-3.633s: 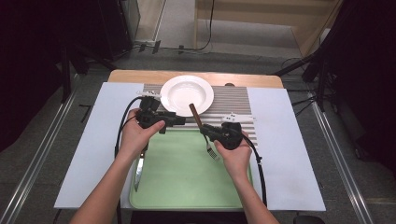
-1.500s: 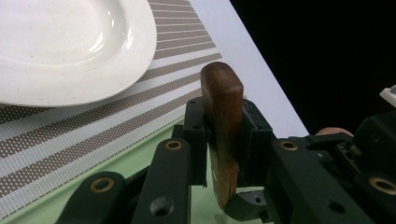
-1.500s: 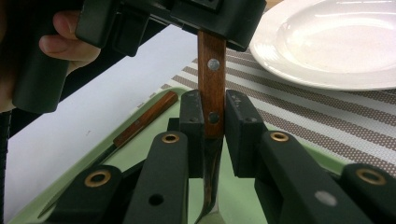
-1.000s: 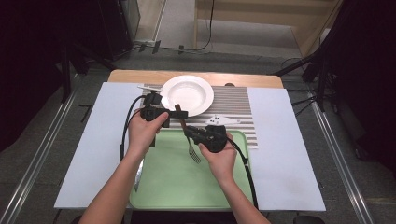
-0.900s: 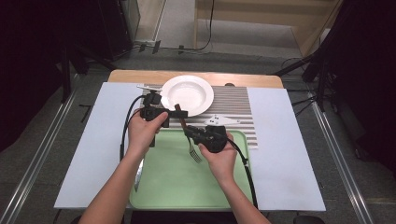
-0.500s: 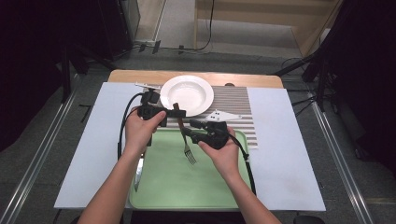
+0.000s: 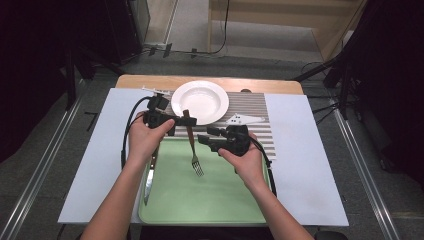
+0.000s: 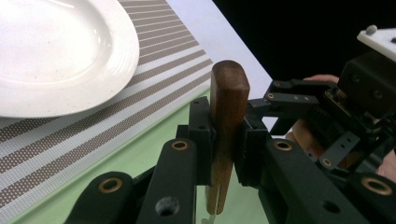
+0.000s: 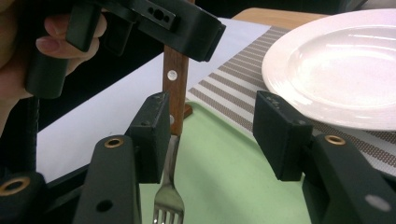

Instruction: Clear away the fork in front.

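High view: my left gripper (image 7: pixel 176 121) pinches the wooden handle of the fork (image 7: pixel 192 145), which hangs tines-down over the green tray (image 7: pixel 220 200); my right gripper (image 7: pixel 209 138) sits just beside it. Left gripper view: pads clamp the handle (image 8: pixel 227 116) by the white plate (image 8: pixel 56 51). Right gripper view: my jaws, just opening, stand spread around the fork (image 9: pixel 170 186), gripping nothing

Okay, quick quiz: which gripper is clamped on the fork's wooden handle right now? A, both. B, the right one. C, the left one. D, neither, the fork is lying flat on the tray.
C: the left gripper pinches the fork by its handle, while the right gripper stands open around it.
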Demonstrator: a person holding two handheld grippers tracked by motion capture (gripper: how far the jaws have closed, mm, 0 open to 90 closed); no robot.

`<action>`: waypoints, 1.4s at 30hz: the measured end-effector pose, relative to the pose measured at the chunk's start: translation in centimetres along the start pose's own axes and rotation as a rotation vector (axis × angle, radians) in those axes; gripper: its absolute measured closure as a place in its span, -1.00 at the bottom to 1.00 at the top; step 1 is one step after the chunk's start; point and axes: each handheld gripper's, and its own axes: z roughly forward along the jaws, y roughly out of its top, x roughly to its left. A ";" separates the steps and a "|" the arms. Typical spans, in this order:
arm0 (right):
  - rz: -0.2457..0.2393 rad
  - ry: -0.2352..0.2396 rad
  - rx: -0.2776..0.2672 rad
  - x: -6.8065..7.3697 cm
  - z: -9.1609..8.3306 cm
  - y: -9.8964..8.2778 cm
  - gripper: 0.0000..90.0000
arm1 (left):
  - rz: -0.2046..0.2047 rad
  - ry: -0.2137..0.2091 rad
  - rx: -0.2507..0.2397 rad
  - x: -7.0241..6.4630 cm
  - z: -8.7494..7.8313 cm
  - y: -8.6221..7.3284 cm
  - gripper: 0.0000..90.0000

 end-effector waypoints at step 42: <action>0.035 -0.059 0.106 -3.6 -6.5 -3.8 -0.11 | 0.013 -0.054 0.045 -0.5 -3.4 -2.2 0.75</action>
